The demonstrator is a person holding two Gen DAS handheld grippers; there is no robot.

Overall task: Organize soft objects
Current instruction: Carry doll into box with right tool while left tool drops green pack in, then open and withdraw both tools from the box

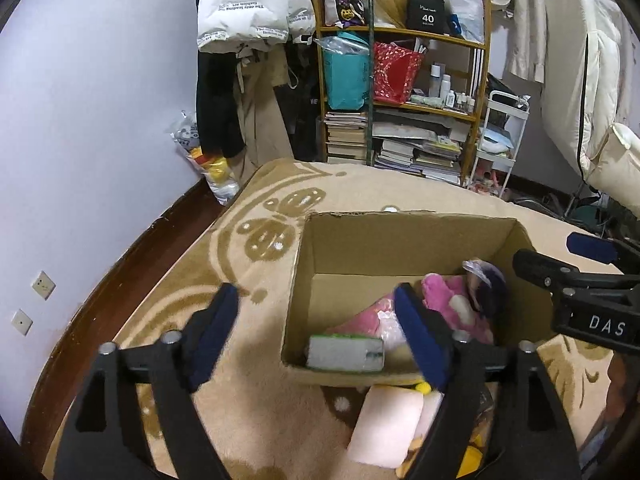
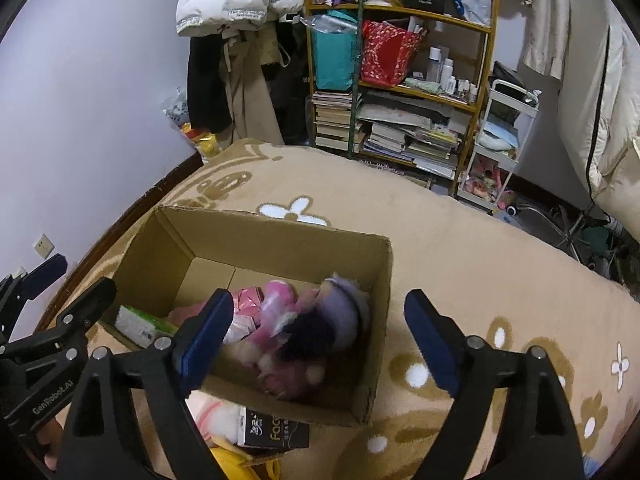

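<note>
- Holding both grippers above the carpet, I read the left gripper (image 1: 316,332) as spread wide and empty, and the right gripper (image 2: 320,340) likewise wide and empty.
- I locate the box (image 2: 376,320) on the carpet (image 2: 460,248), open at the top. Inside it lie a pink plush (image 2: 276,304), a purple-haired doll (image 2: 340,320) and a green tissue pack (image 1: 346,354).
- I judge the task partly done: several soft items sit in the box, and others wait outside its near wall.
- Items outside: a pink pad (image 1: 384,426), a black tissue pack (image 2: 276,432) and something yellow (image 2: 236,462), partly hidden by the fingers.
- Next move, as I judge it: lower one gripper to the pad, straddle it with the fingers, close gently, then lift clear of the box wall before release.
- Risk: soft items may fold or slip.
</note>
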